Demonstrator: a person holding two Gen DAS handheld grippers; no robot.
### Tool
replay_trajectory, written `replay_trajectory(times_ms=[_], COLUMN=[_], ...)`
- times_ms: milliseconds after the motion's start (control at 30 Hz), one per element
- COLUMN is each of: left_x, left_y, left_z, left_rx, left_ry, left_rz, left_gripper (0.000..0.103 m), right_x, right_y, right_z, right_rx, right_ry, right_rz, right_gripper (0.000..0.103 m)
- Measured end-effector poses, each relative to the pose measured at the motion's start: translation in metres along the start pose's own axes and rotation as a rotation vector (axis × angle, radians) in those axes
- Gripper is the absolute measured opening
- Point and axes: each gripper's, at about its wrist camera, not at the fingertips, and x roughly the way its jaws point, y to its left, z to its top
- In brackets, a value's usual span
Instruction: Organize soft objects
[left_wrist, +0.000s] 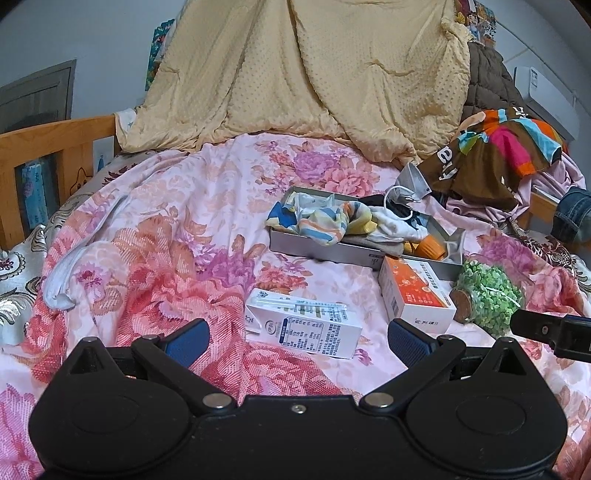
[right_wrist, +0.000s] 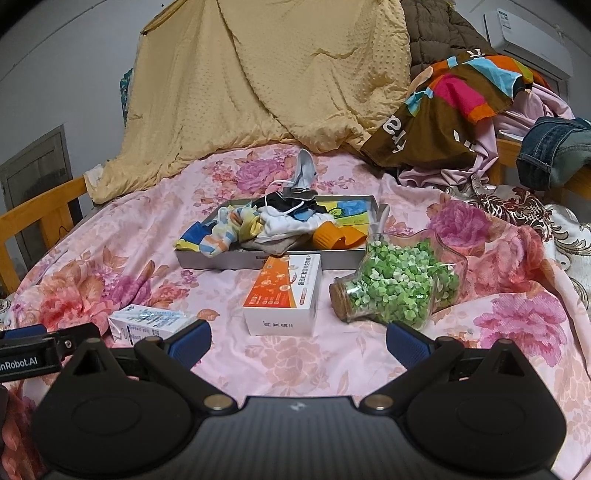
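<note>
A grey metal tray (left_wrist: 325, 252) (right_wrist: 207, 261) lies on the floral bedsheet. It holds a heap of soft things: a striped sock (left_wrist: 325, 221) (right_wrist: 218, 236), white cloth (right_wrist: 284, 221), dark cloth and an orange piece (right_wrist: 332, 234). A grey face mask (left_wrist: 410, 181) (right_wrist: 304, 171) rests at the tray's far edge. My left gripper (left_wrist: 297, 341) is open, low over the sheet, just behind a white milk carton (left_wrist: 303, 325). My right gripper (right_wrist: 297, 341) is open too, near an orange-and-white box (right_wrist: 284, 295) and a glass jar of green paper stars (right_wrist: 399, 284). Neither holds anything.
A yellow quilt (left_wrist: 295, 74) (right_wrist: 258, 81) is piled at the bed's far end. Colourful and pink clothes (left_wrist: 491, 151) (right_wrist: 443, 114) and jeans (right_wrist: 554, 151) are heaped at the right. A wooden bed rail (left_wrist: 44, 162) runs along the left.
</note>
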Motion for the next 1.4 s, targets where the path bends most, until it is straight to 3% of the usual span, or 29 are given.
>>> replay_trajectory(times_ms=[1400], left_x=[0.0033], left_y=[0.0012], left_z=[-0.0047], left_rx=[0.003], left_ry=[0.013], left_rz=[0.004], left_gripper=[0.102], right_x=[0.0009], right_y=[0.0019], right_z=[-0.0012], right_rx=[-0.004], right_ry=[0.003], right_rz=[0.0], right_gripper=[0.103])
